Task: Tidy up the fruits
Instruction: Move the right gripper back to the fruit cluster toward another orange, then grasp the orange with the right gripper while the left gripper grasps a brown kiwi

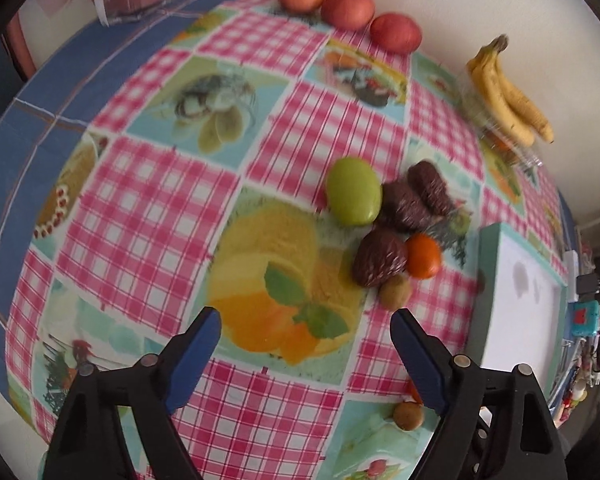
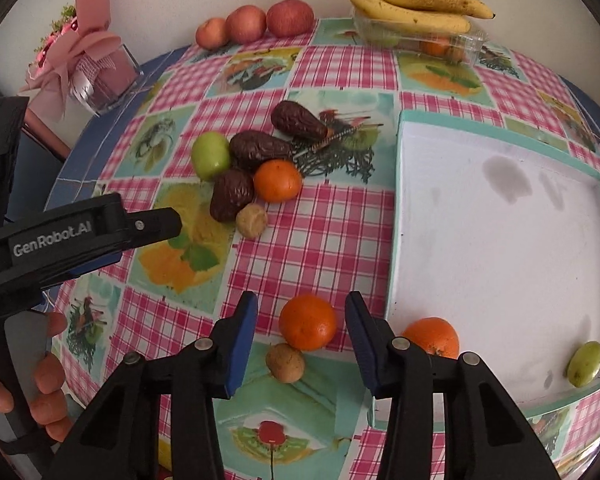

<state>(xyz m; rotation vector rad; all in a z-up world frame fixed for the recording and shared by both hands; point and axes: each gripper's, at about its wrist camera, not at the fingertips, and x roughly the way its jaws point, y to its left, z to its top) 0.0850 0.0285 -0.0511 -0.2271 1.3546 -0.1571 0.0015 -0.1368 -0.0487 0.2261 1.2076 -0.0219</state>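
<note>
Right wrist view puts a round orange tangerine [image 2: 307, 322] on the checked pink tablecloth [image 2: 328, 224], between the blue pads of my right gripper [image 2: 301, 316], whose fingers stand apart and clear of it. Just right sits a white tray with a teal rim [image 2: 398, 200], holding an orange [image 2: 432, 336] and a green fruit [image 2: 585, 363]. My left gripper [image 1: 306, 326] hovers open near the far fruit pile [image 1: 384, 220].
</note>
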